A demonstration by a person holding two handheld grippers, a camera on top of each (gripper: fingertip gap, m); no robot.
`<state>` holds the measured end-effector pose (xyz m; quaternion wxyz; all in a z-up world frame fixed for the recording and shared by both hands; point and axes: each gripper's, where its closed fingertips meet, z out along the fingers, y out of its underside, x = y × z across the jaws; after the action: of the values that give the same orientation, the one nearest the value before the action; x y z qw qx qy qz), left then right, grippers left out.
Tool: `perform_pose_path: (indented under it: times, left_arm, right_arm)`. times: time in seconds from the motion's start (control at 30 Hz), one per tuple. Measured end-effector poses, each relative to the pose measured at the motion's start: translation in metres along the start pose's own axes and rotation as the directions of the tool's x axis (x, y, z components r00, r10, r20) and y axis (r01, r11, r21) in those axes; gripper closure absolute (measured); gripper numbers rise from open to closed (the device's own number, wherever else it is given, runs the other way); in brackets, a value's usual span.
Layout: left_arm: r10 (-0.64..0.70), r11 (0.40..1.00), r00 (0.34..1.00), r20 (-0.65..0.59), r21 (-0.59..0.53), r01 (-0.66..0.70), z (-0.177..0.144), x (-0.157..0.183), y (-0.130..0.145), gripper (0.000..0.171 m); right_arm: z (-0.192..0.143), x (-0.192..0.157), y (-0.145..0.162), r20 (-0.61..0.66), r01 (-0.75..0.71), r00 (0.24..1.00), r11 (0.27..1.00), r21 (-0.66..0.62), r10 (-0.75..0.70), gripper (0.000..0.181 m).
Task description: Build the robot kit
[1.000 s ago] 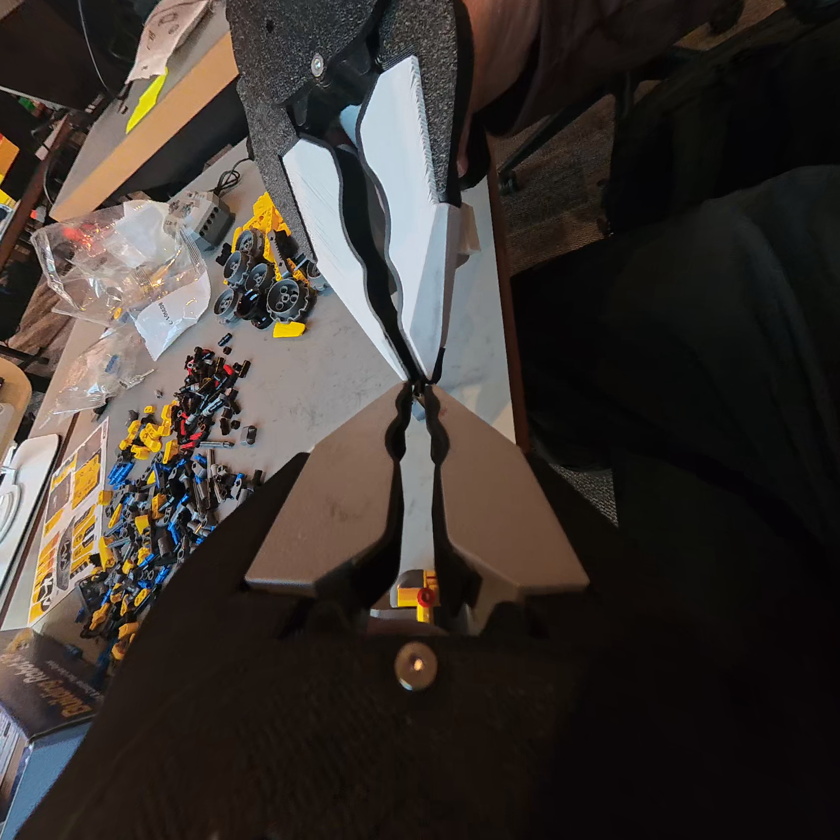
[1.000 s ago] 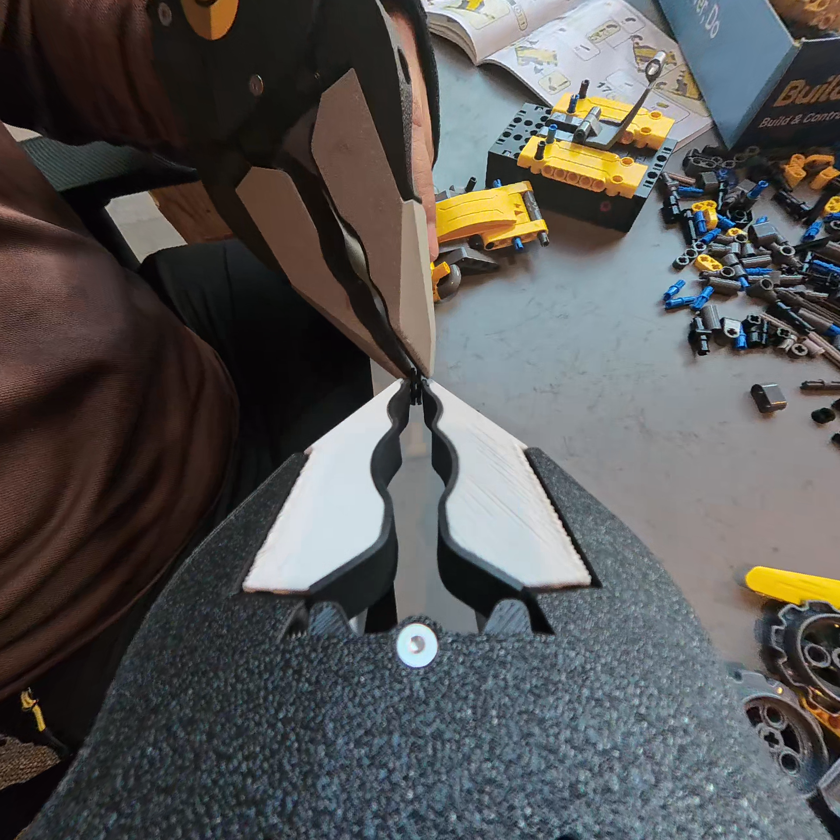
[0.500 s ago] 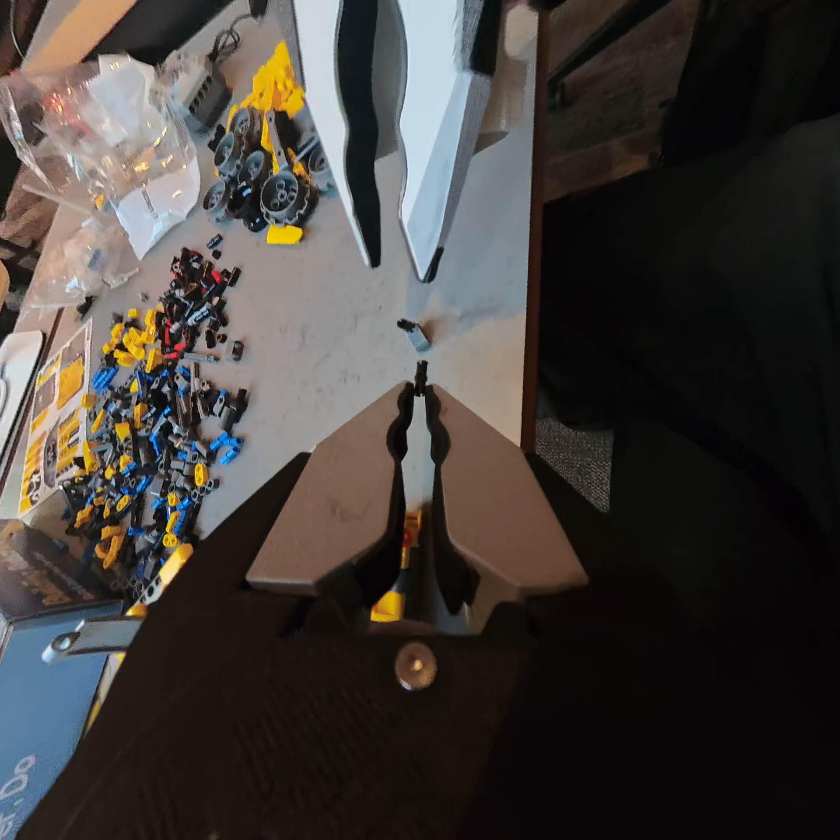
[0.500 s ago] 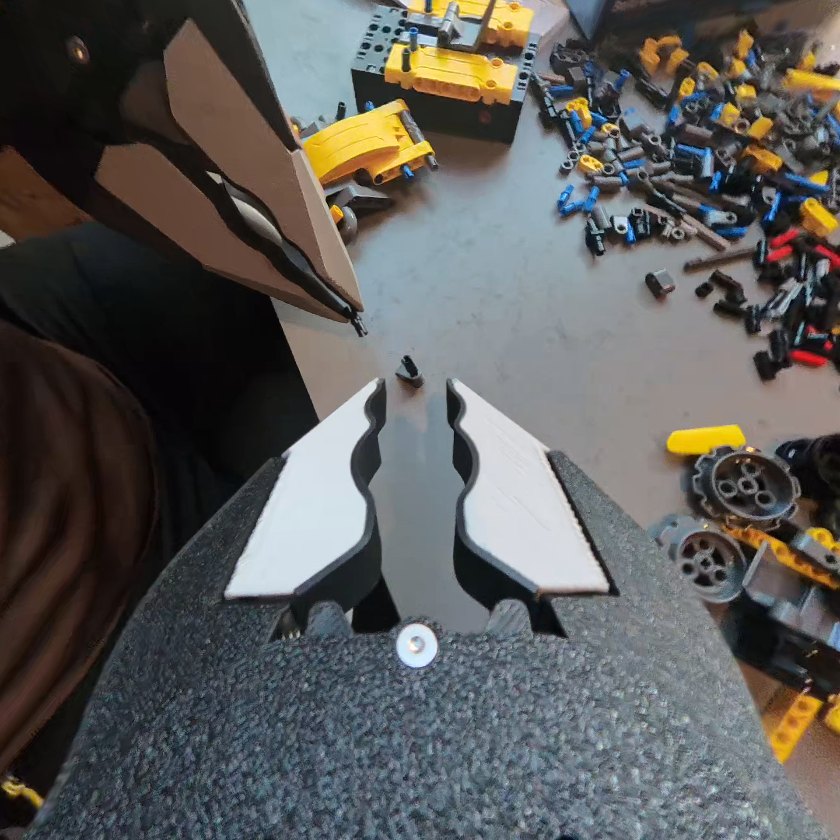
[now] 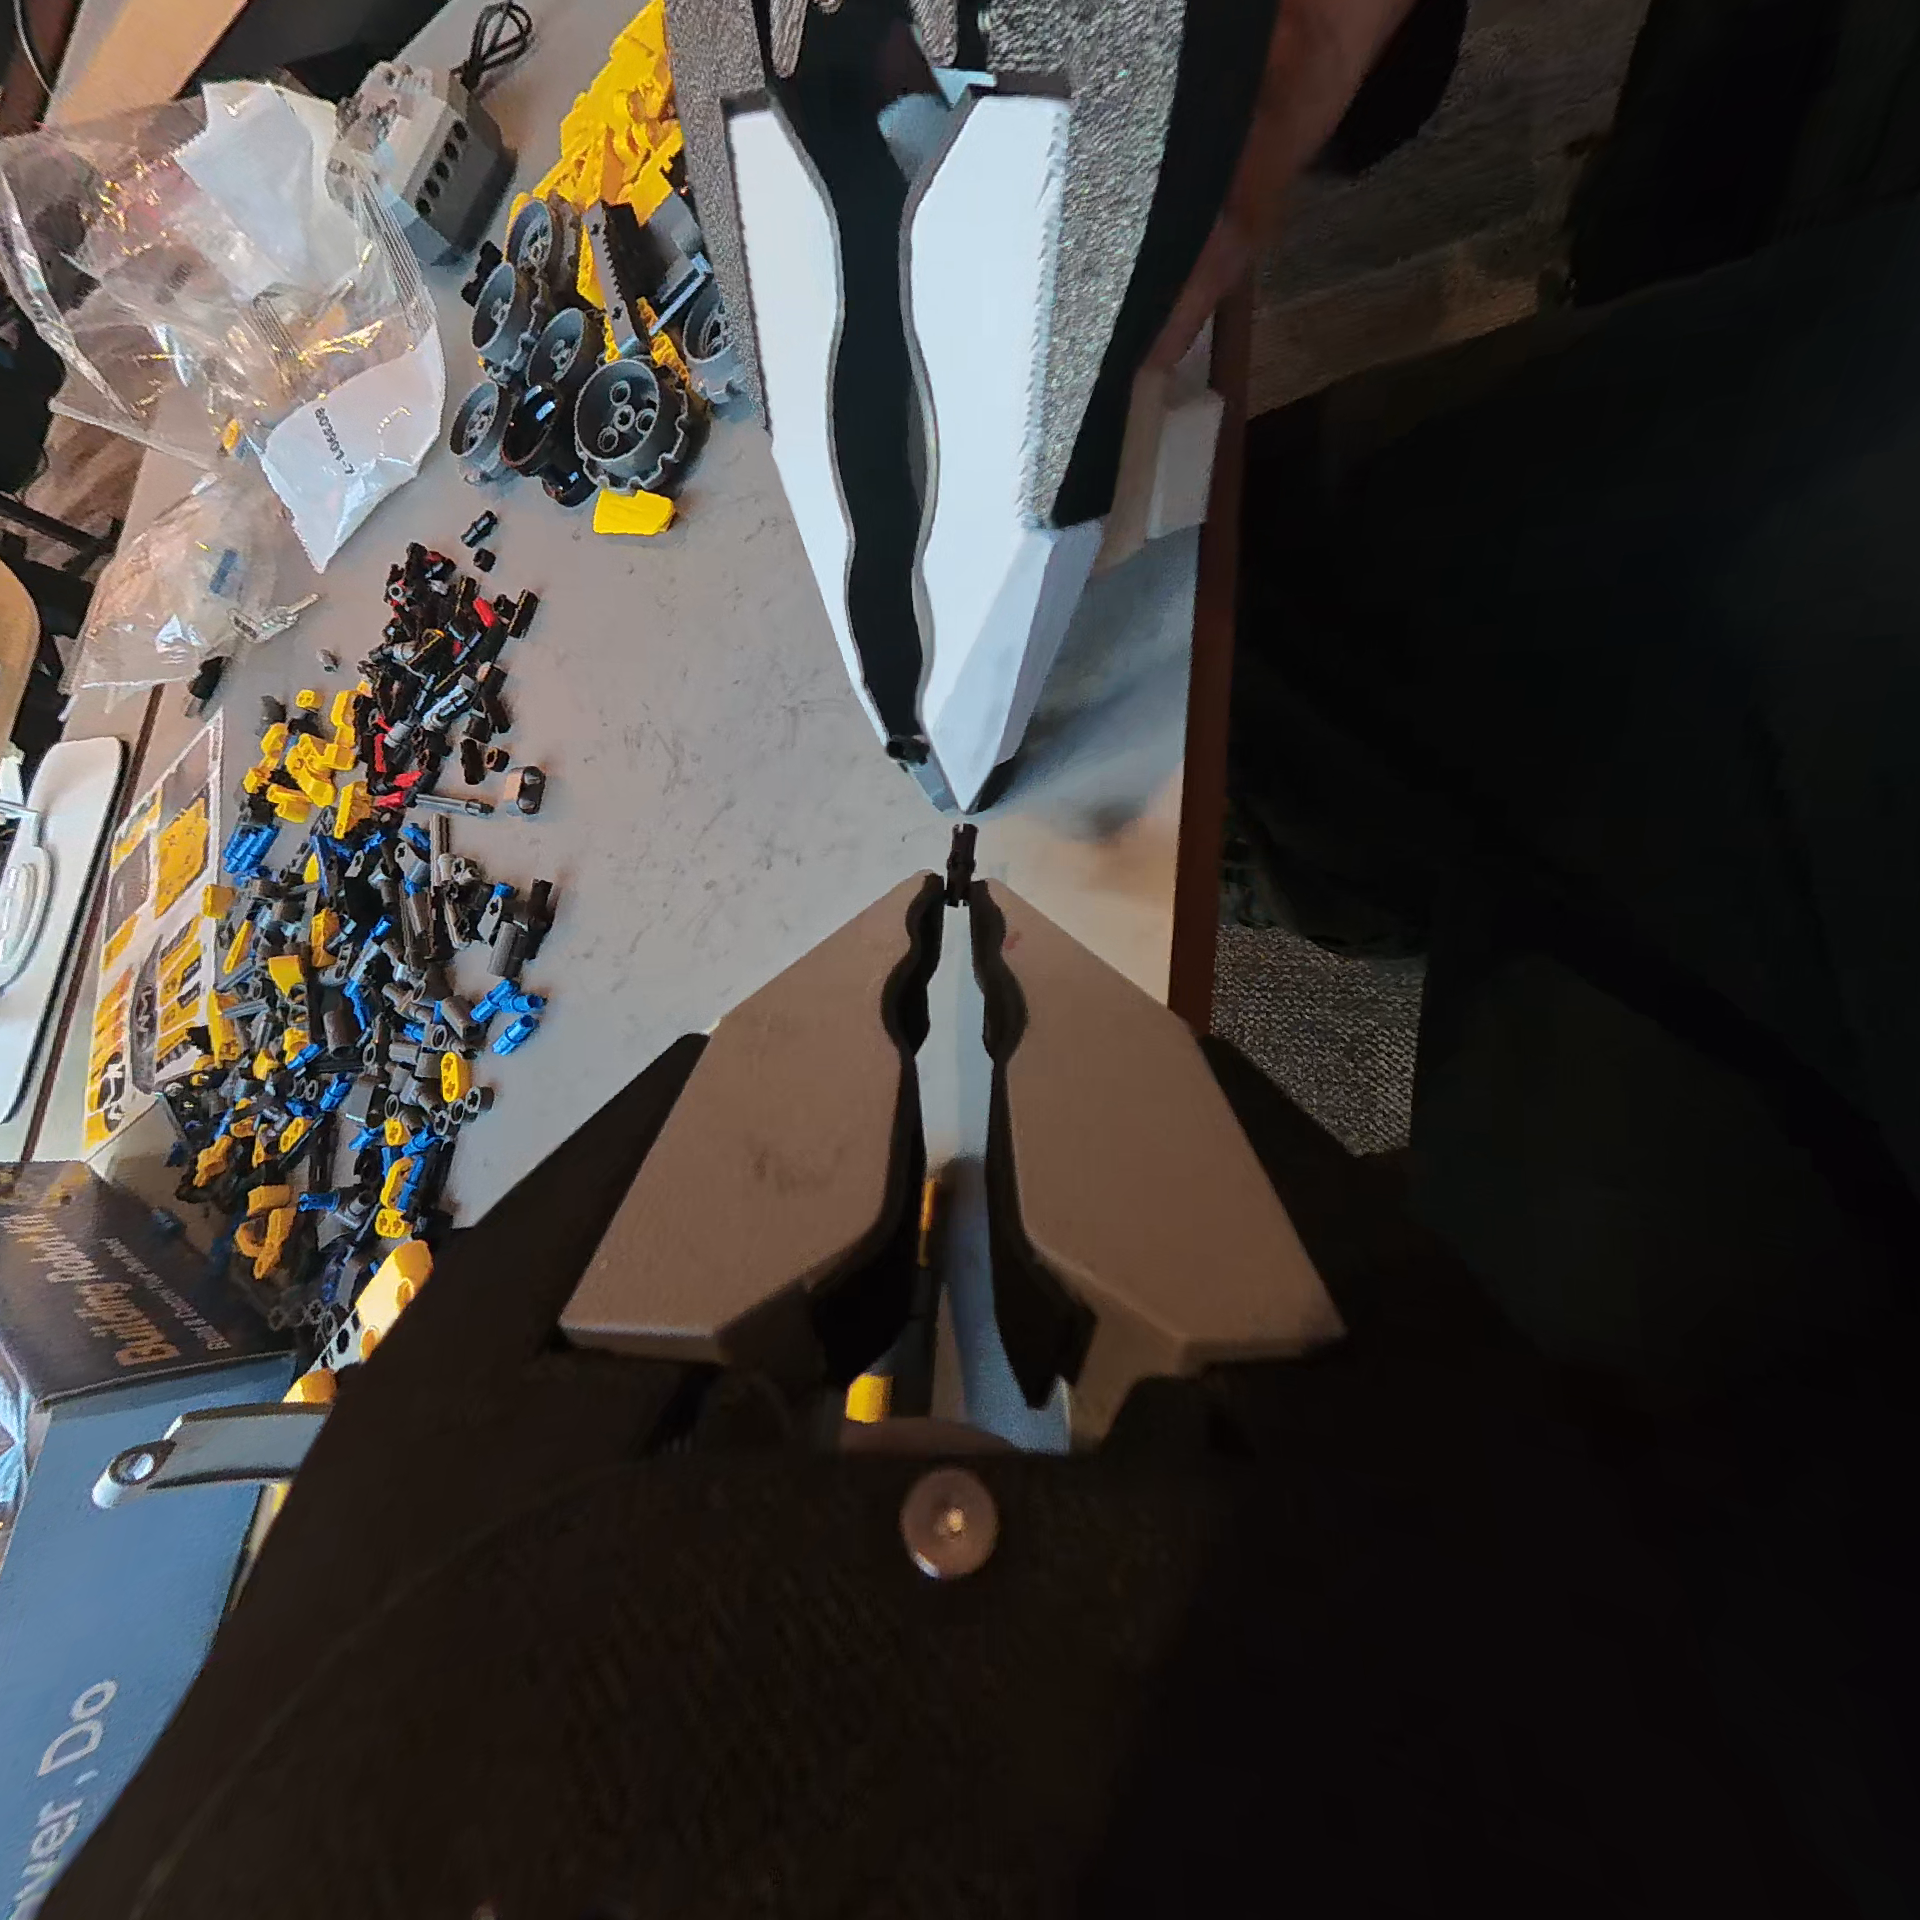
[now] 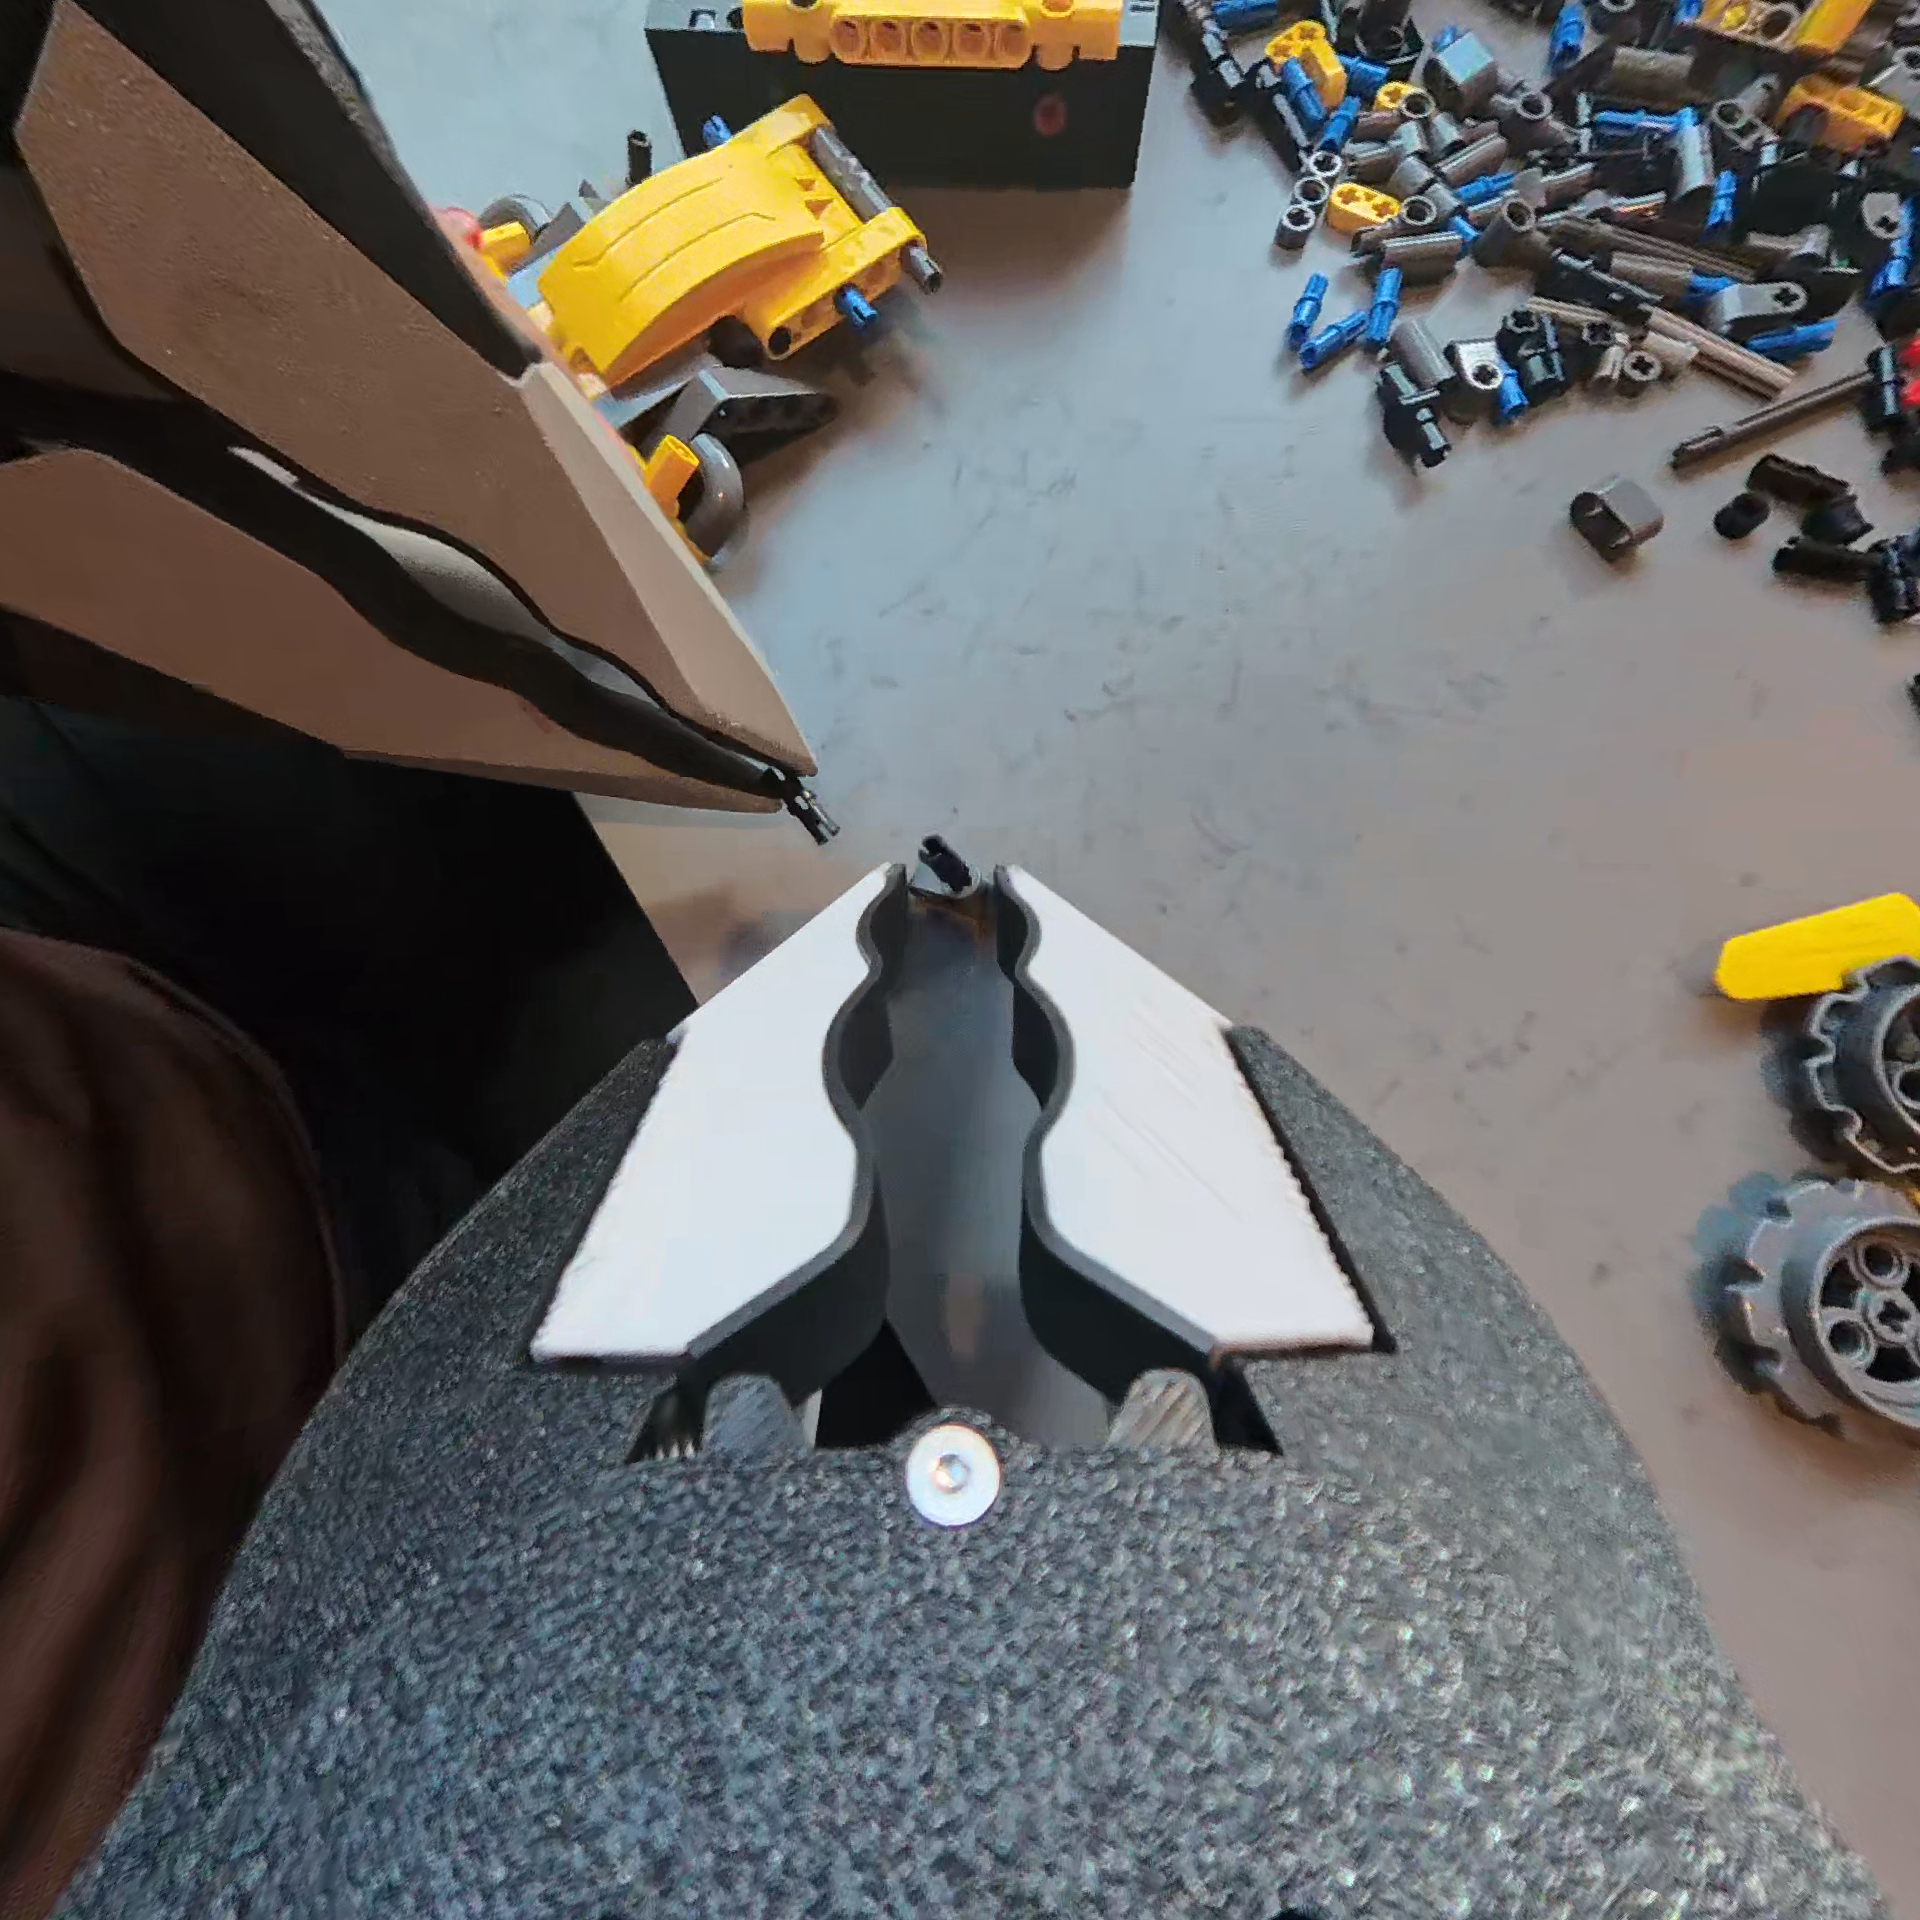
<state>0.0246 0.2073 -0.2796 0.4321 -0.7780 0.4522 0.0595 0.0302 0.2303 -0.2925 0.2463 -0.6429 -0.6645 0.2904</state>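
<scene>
My left gripper (image 5: 958, 894) is shut on a small black pin (image 5: 962, 857) that sticks out past its tips, just above the grey table (image 5: 675, 727). The right wrist view shows this gripper (image 6: 784, 779) and pin (image 6: 812, 816) at the upper left. My right gripper (image 6: 943, 883) is low over the table near its edge. Its fingers stand a little apart around a small grey piece with a black pin in it (image 6: 940, 868). The pads do not plainly press on the piece. In the left wrist view the right gripper's white fingers (image 5: 987, 623) point at my left tips, close to them.
A pile of small black, blue and yellow parts (image 5: 343, 935) (image 6: 1610, 208) lies on the table. Grey wheels (image 5: 582, 395) (image 6: 1849, 1174), a yellow assembly (image 6: 727, 239), a black block (image 6: 914, 94), plastic bags (image 5: 208, 260) and a box (image 5: 94, 1558) lie around. The table edge (image 5: 1205, 623) runs close by. My two grippers' fingertips are within a few centimetres of each other.
The two grippers' tips met, then parted. My right gripper opened and left the grey piece on the table. It has now come back and narrowed around it. My left gripper kept its pin.
</scene>
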Motion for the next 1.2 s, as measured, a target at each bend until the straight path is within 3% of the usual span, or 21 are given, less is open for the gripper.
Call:
perform_pose_path:
  times: [0.17,0.4,0.6,0.8,0.97,1.2]
  left_arm:
    - [-0.03,0.999,1.0,0.001,0.029,0.03,-0.001,0.001,0.001,0.17]
    - [0.056,0.997,0.998,-0.033,0.046,-0.055,0.0,0.016,0.001,0.169]
    - [0.002,0.972,0.998,-0.055,0.235,0.011,-0.022,0.014,-0.021,0.17]
    - [-0.001,0.946,0.995,-0.099,0.322,0.033,-0.038,0.019,-0.027,0.17]
    - [0.034,0.94,0.994,-0.106,0.342,0.005,-0.043,0.025,-0.028,0.17]
    - [0.038,0.948,0.993,-0.112,0.319,0.0,-0.041,0.019,-0.023,0.17]
  right_arm:
    - [-0.008,-0.021,0.004,0.235,0.042,0.971,0.999,0.03,-0.048,0.168]
    - [-0.019,-0.032,0.005,0.393,0.069,0.915,0.995,0.071,-0.092,0.168]
    - [-0.035,-0.045,-0.006,0.457,0.089,0.872,0.975,0.204,-0.175,0.169]
    - [-0.046,-0.052,-0.016,0.441,0.152,0.857,0.949,0.278,-0.266,0.169]
    - [-0.043,-0.064,-0.015,0.412,0.27,0.833,0.921,0.279,-0.369,0.169]
    - [-0.033,-0.061,-0.014,0.405,0.329,0.82,0.912,0.244,-0.404,0.169]
